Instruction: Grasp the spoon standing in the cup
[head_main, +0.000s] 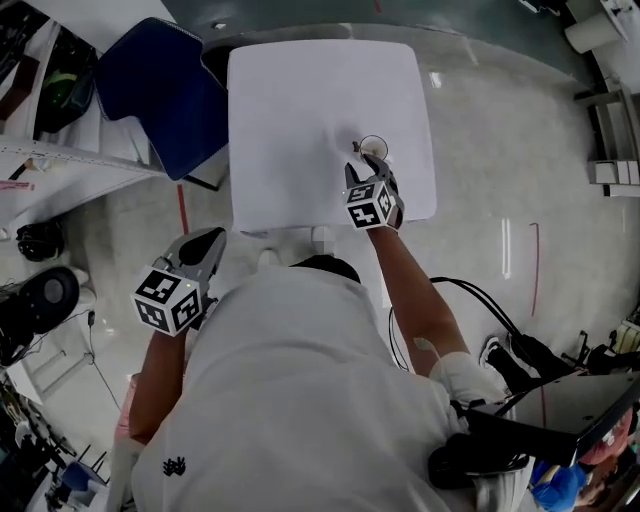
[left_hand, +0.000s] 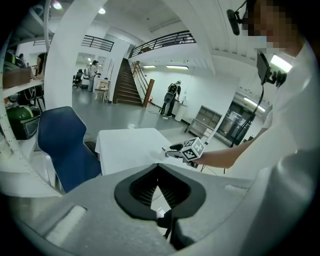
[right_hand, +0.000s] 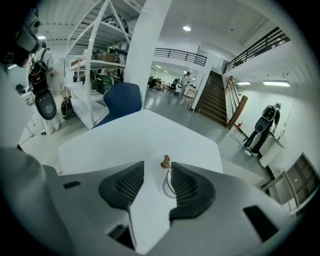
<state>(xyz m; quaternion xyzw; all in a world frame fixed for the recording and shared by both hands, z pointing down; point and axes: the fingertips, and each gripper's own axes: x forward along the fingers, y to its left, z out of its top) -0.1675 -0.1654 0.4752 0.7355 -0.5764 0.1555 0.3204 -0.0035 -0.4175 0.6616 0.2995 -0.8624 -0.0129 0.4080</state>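
The grasp is not made yet; I am only lined up for it. The cup (head_main: 374, 147) stands in the near half of the desk (head_main: 300, 110), close to its right edge, with the spoon (head_main: 356, 147) upright in it. My right gripper (head_main: 368, 166) is reached out over the near edge and sits just beside the cup.

In the right gripper view the right gripper (right_hand: 157, 165) has its jaws wide apart. The spoon's gold top (right_hand: 165, 161) shows between the jaw tips, close to the right jaw, but neither pad presses on it. The cup's rim (right_hand: 164, 188) shows low in the gap, partly hidden behind the right jaw.

My left gripper (head_main: 212, 238) hangs off the desk at my side, taking no part. In its own view the left gripper (left_hand: 158, 166) has its tips together on nothing.

What is left, as I judge it: centre the handle between the pads, then close on it.
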